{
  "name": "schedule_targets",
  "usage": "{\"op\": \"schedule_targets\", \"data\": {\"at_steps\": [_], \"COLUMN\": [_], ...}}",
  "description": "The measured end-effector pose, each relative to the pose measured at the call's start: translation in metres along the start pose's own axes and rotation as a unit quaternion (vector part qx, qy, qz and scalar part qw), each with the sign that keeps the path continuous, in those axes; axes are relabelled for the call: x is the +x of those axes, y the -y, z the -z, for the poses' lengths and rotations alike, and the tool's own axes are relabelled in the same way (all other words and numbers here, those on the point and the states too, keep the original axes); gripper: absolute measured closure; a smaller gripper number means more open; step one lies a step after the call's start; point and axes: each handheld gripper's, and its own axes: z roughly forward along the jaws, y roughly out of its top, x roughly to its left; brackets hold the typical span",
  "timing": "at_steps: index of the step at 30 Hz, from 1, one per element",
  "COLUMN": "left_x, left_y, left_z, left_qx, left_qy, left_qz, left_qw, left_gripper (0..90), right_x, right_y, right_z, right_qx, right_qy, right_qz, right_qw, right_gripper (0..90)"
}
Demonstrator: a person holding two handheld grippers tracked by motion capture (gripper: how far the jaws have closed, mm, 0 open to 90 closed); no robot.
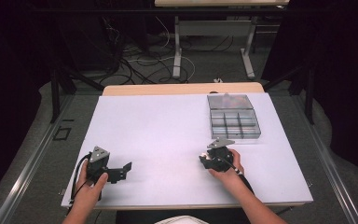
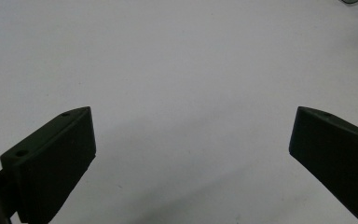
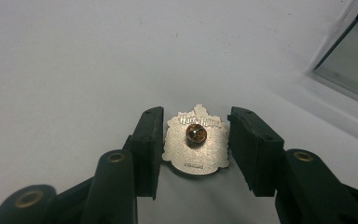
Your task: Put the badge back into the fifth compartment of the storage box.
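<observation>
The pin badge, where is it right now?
In the right gripper view the pin badge sits back-side up between the right gripper pads, low over the white table, near the clear compartment box.

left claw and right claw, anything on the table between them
Nothing: in the high view the white table is bare between the left claw and the right claw, which grips a metal pin badge.
</observation>
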Motion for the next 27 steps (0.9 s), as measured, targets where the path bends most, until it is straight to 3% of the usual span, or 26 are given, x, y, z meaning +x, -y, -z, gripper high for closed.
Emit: {"op": "schedule_targets", "data": {"at_steps": [11,27], "left_x": [0.0,0.0002], "left_y": [-0.0001,-0.0001], "left_z": [-0.0001,-0.0001], "left_qx": [0.002,0.001], "left_qy": [0.0,0.001], "left_qz": [0.0,0.0], "left_qw": [1.0,1.0], "left_gripper": [1.0,1.0], "right_x": [-0.0001,0.0005], "right_y": [0.0005,0.0005], "right_z": [0.0005,0.0002], "right_qx": [0.001,-0.002], "right_qy": [-0.001,0.0], "right_qz": [0.009,0.003], "right_qw": [1.0,1.0], "right_gripper": [57.2,57.4]}}
